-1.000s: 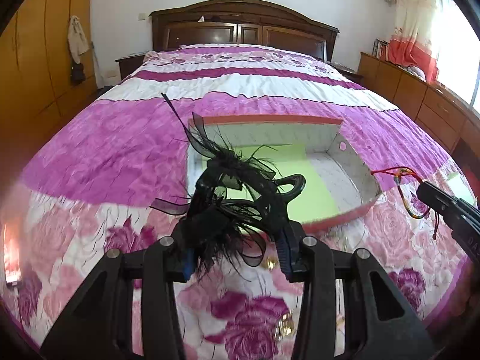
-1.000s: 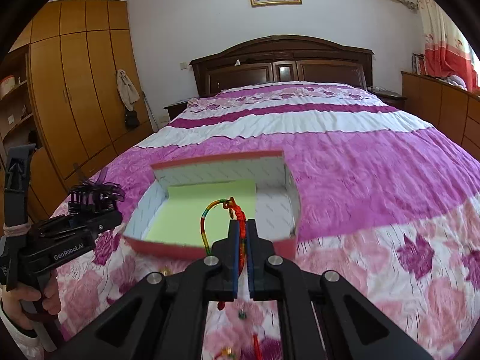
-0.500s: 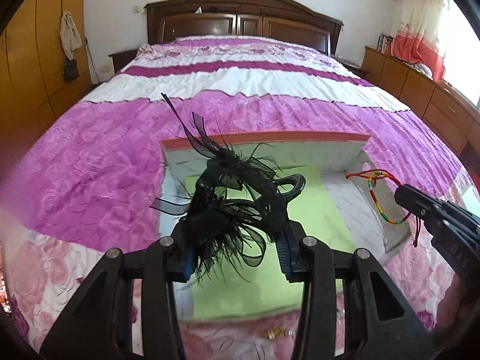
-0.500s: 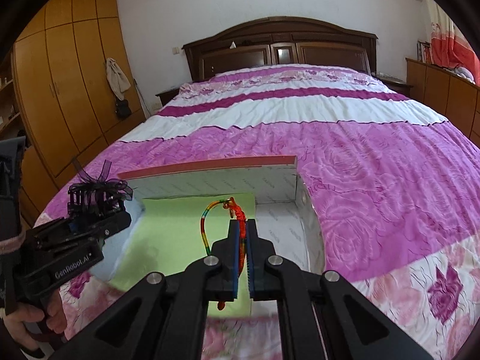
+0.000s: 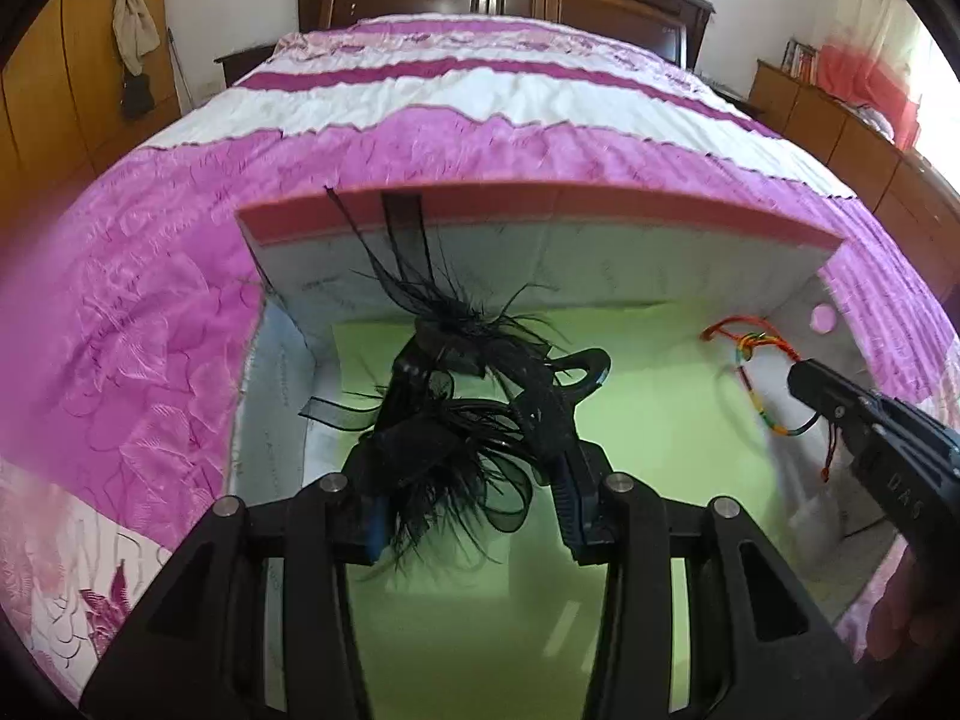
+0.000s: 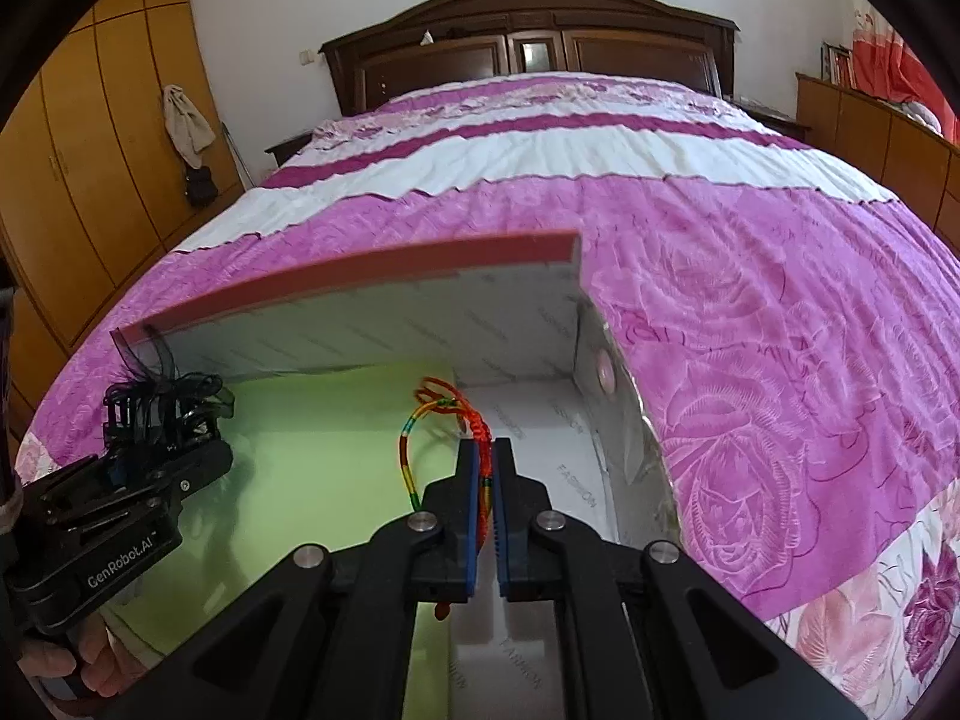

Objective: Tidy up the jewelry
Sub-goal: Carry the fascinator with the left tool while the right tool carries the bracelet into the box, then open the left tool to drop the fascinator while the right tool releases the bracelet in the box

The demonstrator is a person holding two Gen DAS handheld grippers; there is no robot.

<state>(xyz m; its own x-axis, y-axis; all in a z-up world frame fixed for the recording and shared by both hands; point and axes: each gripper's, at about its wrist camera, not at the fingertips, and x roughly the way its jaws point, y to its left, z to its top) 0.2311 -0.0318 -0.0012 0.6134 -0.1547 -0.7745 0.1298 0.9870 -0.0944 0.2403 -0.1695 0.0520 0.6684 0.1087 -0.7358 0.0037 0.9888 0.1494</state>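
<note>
My left gripper [image 5: 474, 450] is shut on a black feathered hair clip [image 5: 468, 408], held over the green floor of an open box [image 5: 540, 210] with a red rim and white walls. The same gripper [image 6: 162, 414] and hair clip [image 6: 156, 384] show at the left of the right wrist view. My right gripper [image 6: 486, 450] is shut on a multicoloured cord bracelet [image 6: 432, 414] with red strings, hanging over the box [image 6: 360, 276] near its right wall. In the left wrist view that gripper [image 5: 804, 378] and bracelet [image 5: 756, 360] sit at the right.
The box lies on a bed with a pink and purple floral quilt [image 5: 150, 312]. Behind stand a dark wooden headboard [image 6: 528, 48], yellow wardrobes [image 6: 90, 150] at left and low wooden cabinets [image 5: 840, 114] at right. A hand [image 6: 78, 666] grips the left tool.
Both grippers have moved forward and down, from in front of the box to over its inside. Each keeps its hold; the box now fills both views.
</note>
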